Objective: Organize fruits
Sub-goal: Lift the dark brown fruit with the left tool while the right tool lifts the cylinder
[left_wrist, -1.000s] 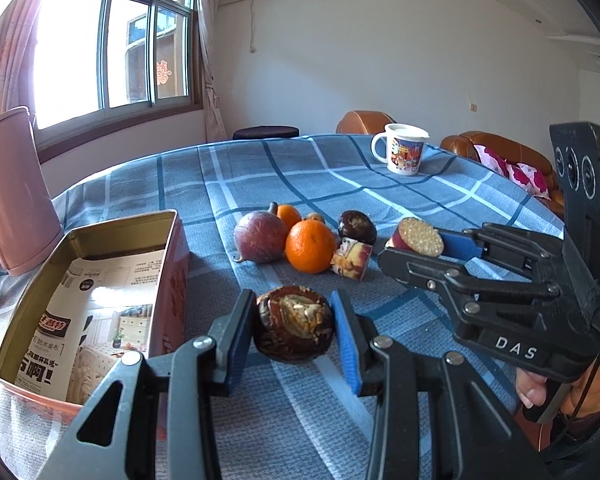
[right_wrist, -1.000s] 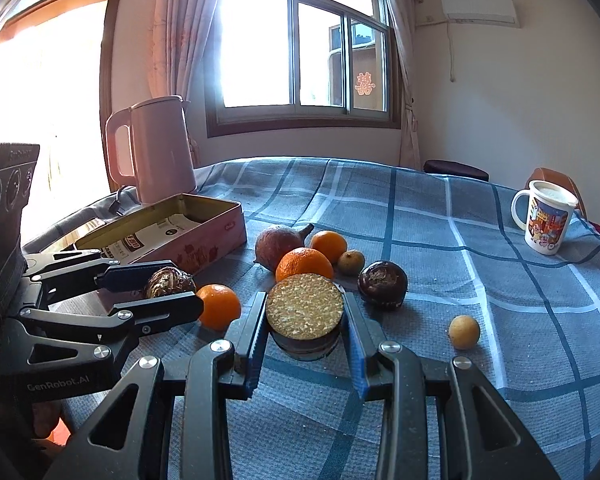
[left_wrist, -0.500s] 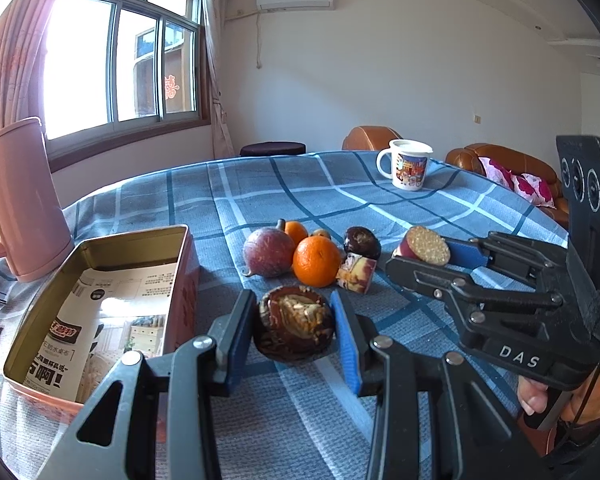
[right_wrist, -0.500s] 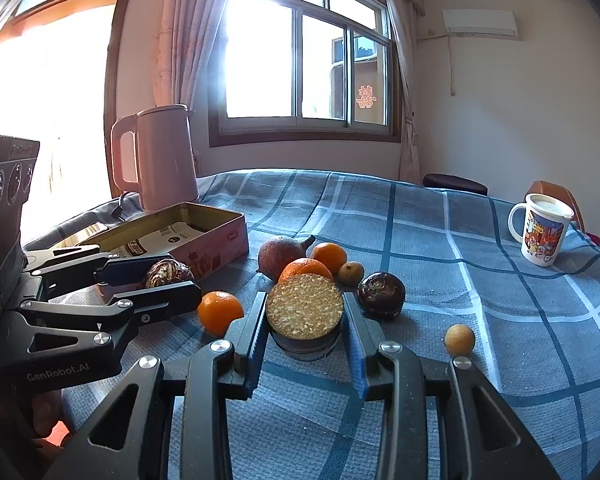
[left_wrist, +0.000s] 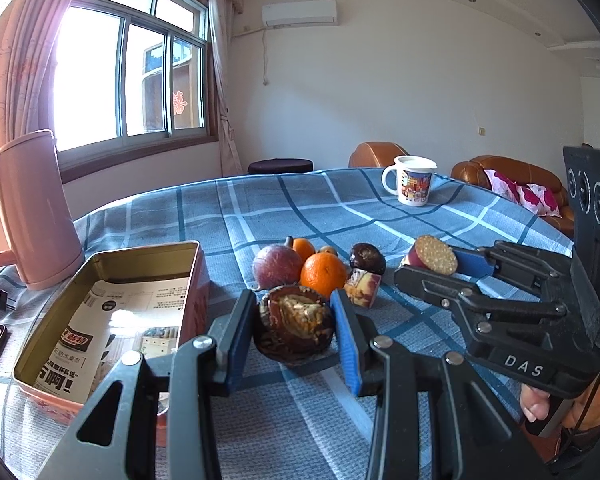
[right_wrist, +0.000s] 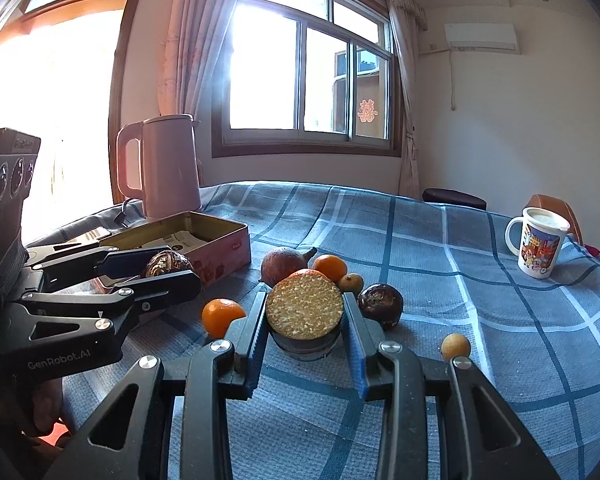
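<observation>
1. Left gripper (left_wrist: 294, 330) is clenched on a dark halved fruit (left_wrist: 294, 326), cut face up and toward the camera, a blue pad pressed on each side. It is held clear of the surface (left_wrist: 260, 208).
2. Right gripper (right_wrist: 304, 322) grips a cut fruit piece (right_wrist: 305, 308), grainy round cut face up, dark rind below, fingers (right_wrist: 256, 332) squeezing both flanks. Also carried, not resting.
3. Tin (left_wrist: 108, 308) is open and lies left of the left fingers, its near right wall just beside them. Only a printed paper liner shows inside; no fruit in it that I can see.
4. Key relation: from the left fingers the tin is to the left and a little ahead. From the right fingers it is ahead-left, beyond the left gripper. So the left hand is nearer; my read is it goes first.
5. The tin's long axis runs away from the left fingers, so a sideways shift over the right wall should do.
6. Loose fruit ahead of both fingers: reddish round fruit (left_wrist: 277, 268), orange (left_wrist: 323, 275), dark fruit (left_wrist: 367, 258), cut chunk (left_wrist: 362, 293). Right view adds a second orange (right_wrist: 222, 316) just left of the right fingers and a small yellow fruit (right_wrist: 455, 346) to their right.
7. Kettle (left_wrist: 28, 216) stands behind the tin, mug (left_wrist: 414, 180) far ahead to the right, both well apart from the fruit.
8. Risk, as I judge it: the right hand crossing the left on its way to the tin.
</observation>
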A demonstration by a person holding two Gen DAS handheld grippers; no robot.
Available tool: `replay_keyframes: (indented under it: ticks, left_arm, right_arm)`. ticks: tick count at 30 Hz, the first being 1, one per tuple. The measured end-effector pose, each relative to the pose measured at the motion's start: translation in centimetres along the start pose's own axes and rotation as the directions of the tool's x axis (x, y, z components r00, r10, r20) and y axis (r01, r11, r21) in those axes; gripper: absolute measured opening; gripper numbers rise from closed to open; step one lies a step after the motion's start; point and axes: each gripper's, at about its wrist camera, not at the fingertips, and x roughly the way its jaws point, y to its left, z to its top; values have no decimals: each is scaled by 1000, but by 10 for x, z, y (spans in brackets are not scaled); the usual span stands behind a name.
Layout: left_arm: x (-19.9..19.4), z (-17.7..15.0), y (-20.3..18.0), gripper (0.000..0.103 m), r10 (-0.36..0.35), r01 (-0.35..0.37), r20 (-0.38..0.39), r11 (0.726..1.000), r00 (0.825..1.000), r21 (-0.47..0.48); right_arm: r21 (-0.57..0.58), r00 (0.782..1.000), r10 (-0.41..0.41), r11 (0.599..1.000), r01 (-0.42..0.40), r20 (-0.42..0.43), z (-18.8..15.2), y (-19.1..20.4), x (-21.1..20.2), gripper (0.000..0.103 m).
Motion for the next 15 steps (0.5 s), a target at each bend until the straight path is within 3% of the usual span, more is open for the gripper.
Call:
replay_keyframes:
  ticks: [15]
  left_arm:
    - [-7,0,-1,40,25,-25,56,1000,998,8]
  right_arm:
    - [-15,999,-3,1000,4,35,-1,2,-7,37]
